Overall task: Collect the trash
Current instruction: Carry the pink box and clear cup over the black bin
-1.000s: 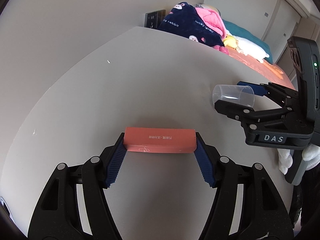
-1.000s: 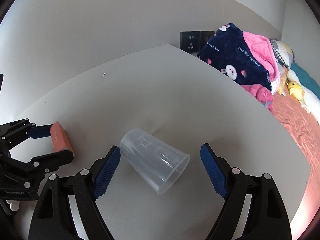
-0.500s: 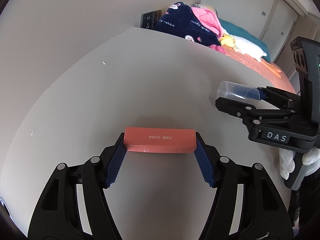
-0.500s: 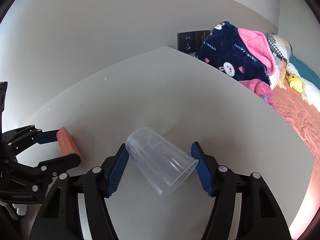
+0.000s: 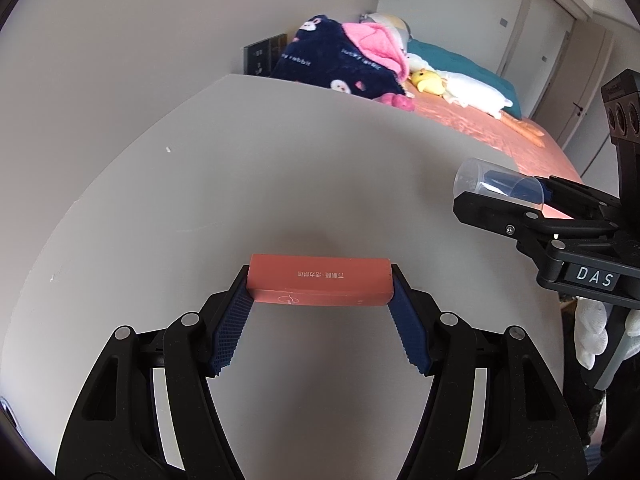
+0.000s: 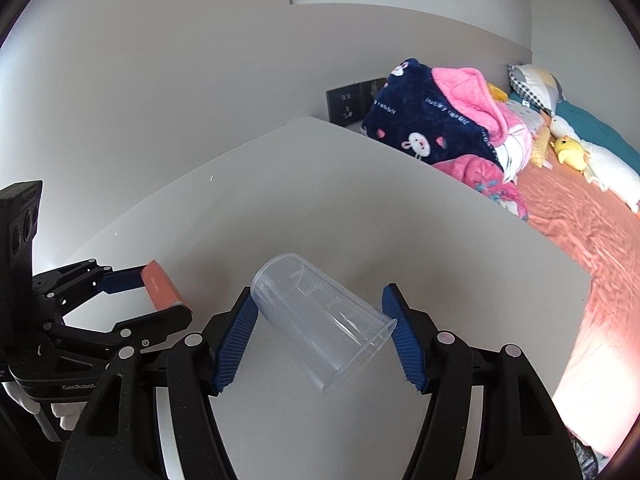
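Observation:
My left gripper (image 5: pixel 319 288) is shut on a long salmon-red box (image 5: pixel 318 280), holding it by its two ends above the white table (image 5: pixel 280 168). My right gripper (image 6: pixel 320 320) is shut on a clear plastic measuring cup (image 6: pixel 324 320), which lies tilted between the blue pads with its mouth toward the camera. The cup also shows in the left wrist view (image 5: pixel 498 188), held at the right. The box shows in the right wrist view (image 6: pixel 160 286), at the left. Both items are lifted off the table.
A bed with an orange sheet (image 6: pixel 580 232) lies beyond the table's right edge. A navy and pink blanket (image 6: pixel 436 120), a yellow duck toy (image 6: pixel 568 152) and pillows lie on it. A black socket panel (image 6: pixel 352 102) is on the wall.
My right gripper closed on the cup and lifted it off the table. My left gripper raised the box; the view tilted up toward the bed.

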### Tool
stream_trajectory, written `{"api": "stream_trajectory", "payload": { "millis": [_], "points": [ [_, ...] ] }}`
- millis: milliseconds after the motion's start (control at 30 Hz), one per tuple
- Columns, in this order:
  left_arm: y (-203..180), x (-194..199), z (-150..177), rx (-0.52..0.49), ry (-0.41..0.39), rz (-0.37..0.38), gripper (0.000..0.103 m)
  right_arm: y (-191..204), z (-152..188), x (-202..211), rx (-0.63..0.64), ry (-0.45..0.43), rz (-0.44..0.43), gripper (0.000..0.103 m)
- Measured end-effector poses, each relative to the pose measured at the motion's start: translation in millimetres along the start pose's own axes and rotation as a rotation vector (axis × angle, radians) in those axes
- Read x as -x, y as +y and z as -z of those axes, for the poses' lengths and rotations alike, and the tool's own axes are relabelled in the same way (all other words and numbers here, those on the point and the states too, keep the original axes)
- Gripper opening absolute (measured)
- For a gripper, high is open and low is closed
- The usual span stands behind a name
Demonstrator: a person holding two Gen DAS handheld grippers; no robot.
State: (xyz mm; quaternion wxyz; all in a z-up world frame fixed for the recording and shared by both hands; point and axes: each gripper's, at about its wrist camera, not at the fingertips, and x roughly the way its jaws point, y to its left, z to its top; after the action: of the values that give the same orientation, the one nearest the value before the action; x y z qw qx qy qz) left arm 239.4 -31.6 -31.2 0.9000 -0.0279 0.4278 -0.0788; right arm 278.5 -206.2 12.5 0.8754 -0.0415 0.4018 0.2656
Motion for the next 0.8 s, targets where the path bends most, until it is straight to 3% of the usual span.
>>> {"api": "stream_trajectory", "payload": {
  "millis": [800],
  "points": [
    [-95.0, 18.0, 9.9, -0.119, -0.028, 0.137, 0.064, -37.5, 51.1, 101.9, -0.107, -0.099, 0.100, 0.065]
  ]
}}
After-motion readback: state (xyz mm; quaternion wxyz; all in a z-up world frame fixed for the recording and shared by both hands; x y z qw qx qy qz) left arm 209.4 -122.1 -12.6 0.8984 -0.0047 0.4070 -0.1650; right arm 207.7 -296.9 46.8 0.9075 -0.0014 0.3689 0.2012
